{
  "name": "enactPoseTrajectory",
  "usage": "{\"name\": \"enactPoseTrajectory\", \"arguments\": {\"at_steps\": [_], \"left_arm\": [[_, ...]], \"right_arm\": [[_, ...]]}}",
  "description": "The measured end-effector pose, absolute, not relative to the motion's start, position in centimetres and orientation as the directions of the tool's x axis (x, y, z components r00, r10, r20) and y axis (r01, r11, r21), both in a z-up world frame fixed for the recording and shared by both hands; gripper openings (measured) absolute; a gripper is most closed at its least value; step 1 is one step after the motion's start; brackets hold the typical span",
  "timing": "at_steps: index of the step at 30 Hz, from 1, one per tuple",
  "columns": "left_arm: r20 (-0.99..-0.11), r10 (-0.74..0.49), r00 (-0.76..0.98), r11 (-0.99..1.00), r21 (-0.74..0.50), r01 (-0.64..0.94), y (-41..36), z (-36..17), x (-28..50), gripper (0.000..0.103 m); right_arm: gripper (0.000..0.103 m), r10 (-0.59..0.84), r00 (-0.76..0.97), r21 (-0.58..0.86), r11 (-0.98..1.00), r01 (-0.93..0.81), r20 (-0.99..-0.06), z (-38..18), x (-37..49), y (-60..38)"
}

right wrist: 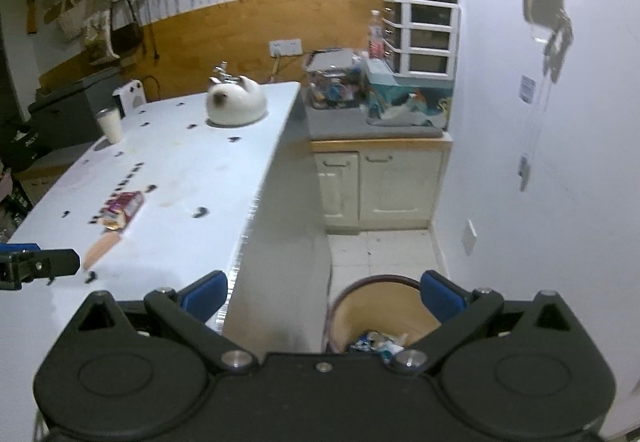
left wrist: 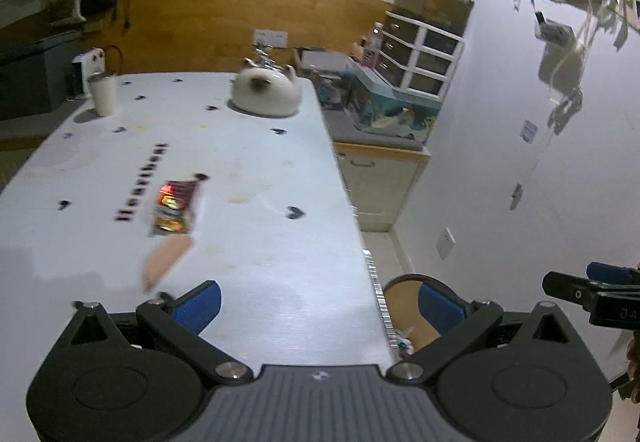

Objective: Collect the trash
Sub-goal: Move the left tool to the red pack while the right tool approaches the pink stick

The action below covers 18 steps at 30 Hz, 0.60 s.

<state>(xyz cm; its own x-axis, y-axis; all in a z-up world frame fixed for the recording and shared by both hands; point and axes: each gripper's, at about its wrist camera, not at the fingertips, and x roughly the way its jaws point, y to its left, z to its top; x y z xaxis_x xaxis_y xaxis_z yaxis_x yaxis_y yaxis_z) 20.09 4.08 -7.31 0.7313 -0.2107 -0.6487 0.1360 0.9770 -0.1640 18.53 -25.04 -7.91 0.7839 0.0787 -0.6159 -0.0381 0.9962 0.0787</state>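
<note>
On the white table (left wrist: 240,162), a white tumbler (left wrist: 103,92) stands at the far left. Nearer, a snack wrapper (left wrist: 175,207) lies mid-table with a pinkish scrap (left wrist: 165,259) just below it. The left gripper (left wrist: 318,304) hovers over the table's near edge, jaws wide, empty. Right of the table, the right gripper (right wrist: 324,296) gapes empty above the wastebasket (right wrist: 356,316) holding trash.
</note>
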Motion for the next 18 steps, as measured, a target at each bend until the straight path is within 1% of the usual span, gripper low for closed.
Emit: {"name": "enactPoseTrajectory", "arguments": {"at_steps": [8, 18], "left_arm": [[-0.634, -0.165, 0.755, 0.985, -0.144, 0.094, 11.2, -6.6, 19.8, 0.103], [-0.625, -0.111, 0.773, 0.991, -0.131, 0.036, 18.0, -6.5, 23.3, 0.103]], "right_arm": [[0.103, 0.122, 0.799, 0.069, 0.992, -0.101, -0.589, -7.2, 18.7, -17.5], [0.103, 0.221, 0.784, 0.032, 0.968, -0.250, -0.580, -7.2, 23.0, -7.1]]}}
